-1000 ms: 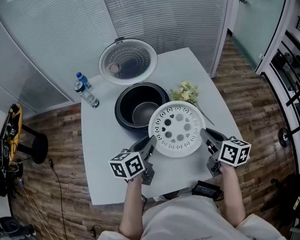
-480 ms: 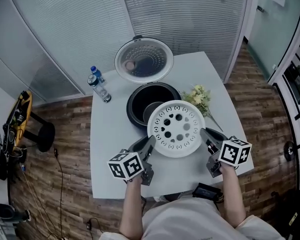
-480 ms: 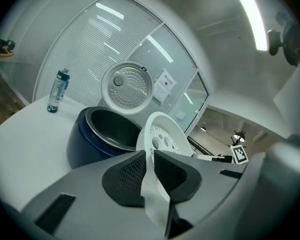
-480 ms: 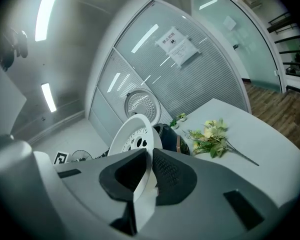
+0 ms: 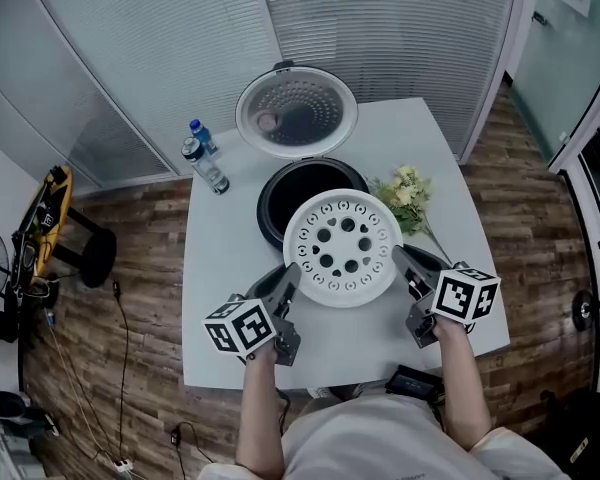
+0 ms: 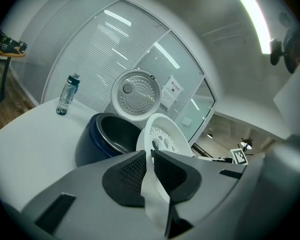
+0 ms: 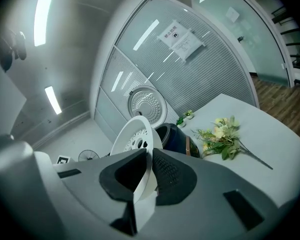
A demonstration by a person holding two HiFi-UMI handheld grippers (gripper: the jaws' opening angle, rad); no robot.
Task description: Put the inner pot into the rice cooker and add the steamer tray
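Note:
A round white steamer tray (image 5: pixel 343 247) with several holes hangs in the air, held by its rim from both sides. My left gripper (image 5: pixel 289 274) is shut on its left edge and my right gripper (image 5: pixel 401 259) is shut on its right edge. In the left gripper view the steamer tray (image 6: pixel 160 139) stands edge-on between the pads, and in the right gripper view the steamer tray (image 7: pixel 135 134) does the same. The dark blue rice cooker (image 5: pixel 276 190) stands open just beyond the tray, its inner pot (image 6: pixel 116 133) seated inside and partly hidden. The cooker's lid (image 5: pixel 296 111) is tipped back.
Two water bottles (image 5: pixel 204 160) stand at the white table's (image 5: pixel 220 278) far left. A bunch of yellow-white flowers (image 5: pixel 406 196) lies right of the cooker. Glass partitions close off the back. A black stool (image 5: pixel 90 256) stands on the wooden floor at left.
The tray and both grippers have moved forward, so that the tray now covers more of the cooker's opening. Both grips are unchanged.

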